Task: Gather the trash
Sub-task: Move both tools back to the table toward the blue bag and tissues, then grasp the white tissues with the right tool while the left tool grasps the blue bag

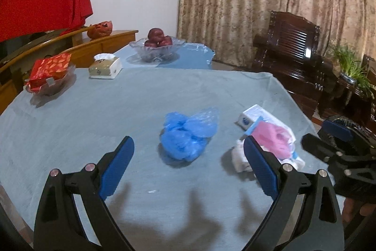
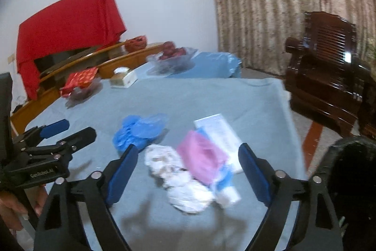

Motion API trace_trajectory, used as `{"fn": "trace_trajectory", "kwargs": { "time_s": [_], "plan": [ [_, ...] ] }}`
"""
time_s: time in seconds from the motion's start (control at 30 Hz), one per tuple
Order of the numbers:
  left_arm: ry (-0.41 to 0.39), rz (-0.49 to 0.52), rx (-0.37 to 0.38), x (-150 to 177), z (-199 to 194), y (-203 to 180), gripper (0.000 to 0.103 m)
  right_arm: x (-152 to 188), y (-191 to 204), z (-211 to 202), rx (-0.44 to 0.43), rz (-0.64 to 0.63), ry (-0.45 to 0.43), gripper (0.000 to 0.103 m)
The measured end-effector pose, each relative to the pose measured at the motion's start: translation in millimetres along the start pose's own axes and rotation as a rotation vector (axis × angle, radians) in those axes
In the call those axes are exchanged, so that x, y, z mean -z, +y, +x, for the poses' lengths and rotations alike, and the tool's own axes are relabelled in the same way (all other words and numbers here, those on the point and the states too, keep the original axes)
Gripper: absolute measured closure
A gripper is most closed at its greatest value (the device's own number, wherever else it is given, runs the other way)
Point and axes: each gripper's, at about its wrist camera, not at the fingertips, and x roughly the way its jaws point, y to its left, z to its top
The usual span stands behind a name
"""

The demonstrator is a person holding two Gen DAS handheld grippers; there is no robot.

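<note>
A crumpled blue plastic bag [image 1: 188, 135] lies on the grey-blue tablecloth [image 1: 94, 124], just ahead of my open, empty left gripper [image 1: 188, 145]. To its right lie a pink wrapper [image 1: 272, 135], a white box [image 1: 258, 117] and crumpled white tissue [image 1: 239, 157]. In the right wrist view my right gripper [image 2: 188, 152] is open and empty, its jaws standing either side of the white tissue [image 2: 174, 171] and pink wrapper [image 2: 202, 157]; the blue bag [image 2: 138, 131] and white box [image 2: 218, 131] lie beyond. The right gripper also shows at the left wrist view's right edge [image 1: 333, 138], and the left gripper at the right wrist view's left edge [image 2: 70, 131].
At the table's far side stand a tissue box [image 1: 105, 67], a glass dish with a red packet [image 1: 49, 77] and a glass bowl of red fruit [image 1: 157, 46]. A dark wooden chair [image 1: 291, 51] stands to the right and a wooden cabinet [image 1: 70, 48] with a red cloth to the left.
</note>
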Motion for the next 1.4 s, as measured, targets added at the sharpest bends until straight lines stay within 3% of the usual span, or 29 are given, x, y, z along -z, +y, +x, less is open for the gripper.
{"fn": "trace_trajectory", "kwargs": {
  "time_s": [0.33,0.57,0.63,0.77,0.87,1.2,1.4],
  "plan": [
    [0.023,-0.027,-0.052,7.1,12.9,35.9,0.011,9.5,29.6,56.9,-0.061,-0.017,0.105,0.039],
    [0.032,-0.056,-0.062,7.1,22.1,49.7,0.011,13.0,41.9,83.0,-0.044,-0.056,0.173,0.05],
    [0.034,-0.06,-0.061,8.1,23.7,50.1,0.011,16.4,42.1,88.4,-0.039,-0.06,0.195,0.057],
    [0.04,-0.064,-0.057,8.8,27.8,48.9,0.011,21.2,38.8,93.5,-0.043,-0.05,0.224,0.079],
    [0.044,-0.064,-0.054,7.5,32.2,47.9,0.011,20.6,36.1,93.2,-0.055,-0.045,0.223,0.087],
    [0.056,-0.073,-0.037,-0.9,52.2,42.2,0.012,-10.3,30.3,83.8,-0.103,-0.03,0.116,0.089],
    [0.081,-0.067,-0.022,-4.4,76.7,32.0,0.013,-14.3,16.6,92.9,-0.075,-0.01,0.122,0.089]
  ]
}}
